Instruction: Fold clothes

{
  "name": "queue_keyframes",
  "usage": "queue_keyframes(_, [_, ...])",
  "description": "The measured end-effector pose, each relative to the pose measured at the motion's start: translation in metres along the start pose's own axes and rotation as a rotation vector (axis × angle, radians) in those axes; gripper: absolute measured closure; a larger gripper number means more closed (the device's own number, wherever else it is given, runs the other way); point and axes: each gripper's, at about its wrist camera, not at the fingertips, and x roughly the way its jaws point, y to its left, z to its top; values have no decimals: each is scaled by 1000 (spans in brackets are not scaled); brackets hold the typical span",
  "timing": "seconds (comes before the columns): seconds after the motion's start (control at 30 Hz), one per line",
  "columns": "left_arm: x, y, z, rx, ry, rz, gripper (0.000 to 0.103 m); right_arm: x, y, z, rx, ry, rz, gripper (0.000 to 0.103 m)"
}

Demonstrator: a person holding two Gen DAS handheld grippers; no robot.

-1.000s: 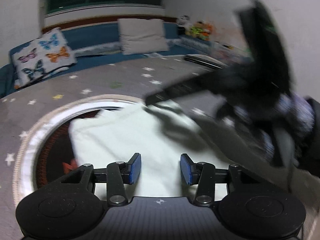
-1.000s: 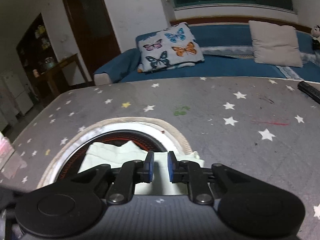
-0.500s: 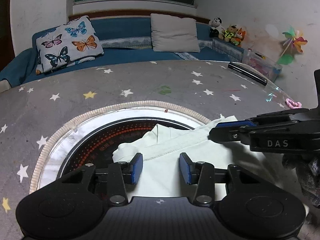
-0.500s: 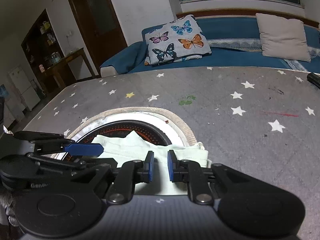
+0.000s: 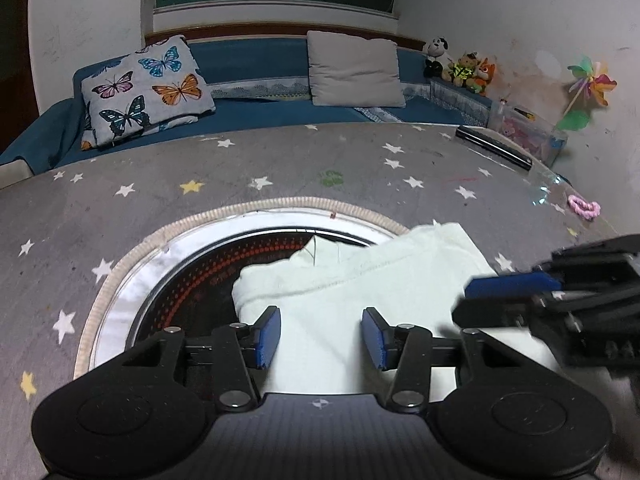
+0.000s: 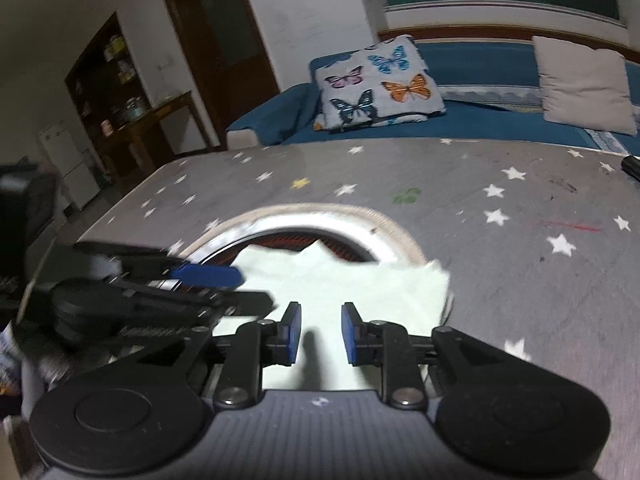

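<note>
Change: both jaw pairs opening, right hand-held gripper (image 6: pixel 317 333) narrower than a second ago, left hand-held gripper (image 5: pixel 321 338) half-wide, neither pinching cloth | pale green garment (image 5: pixel 360 292) partly folded across table's (image 5: pixel 240 168) round glass inset (image 5: pixel 160 276), near edge | fold released, likely | containers: clear box (image 5: pixel 528 136), far right corner, contents indistinct.

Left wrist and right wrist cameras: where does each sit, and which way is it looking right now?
Left wrist: on the left gripper, looking down over the pale green folded garment to the blue sofa; right gripper enters at right.
Right wrist: on the right gripper, facing likewise; left gripper enters at left.
Shared: garment, grey star-print tablecloth, butterfly-print cushion. Both grippers' jaws are opening, gripping nothing.
</note>
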Motion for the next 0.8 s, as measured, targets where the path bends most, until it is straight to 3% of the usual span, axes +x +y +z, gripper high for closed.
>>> queue_keyframes(0.4, [-20,0,-20,-8,12,-1,52,-28,38,-48,-117,52,-38,79])
queue_keyframes(0.7, [-25,8,-24,-36,11,13,46,-36,34,-59,-86,53,-18,78])
queue_keyframes(0.8, [-24,10,-25,-44,7,13,43,-42,29,-58,-56,28,2,73])
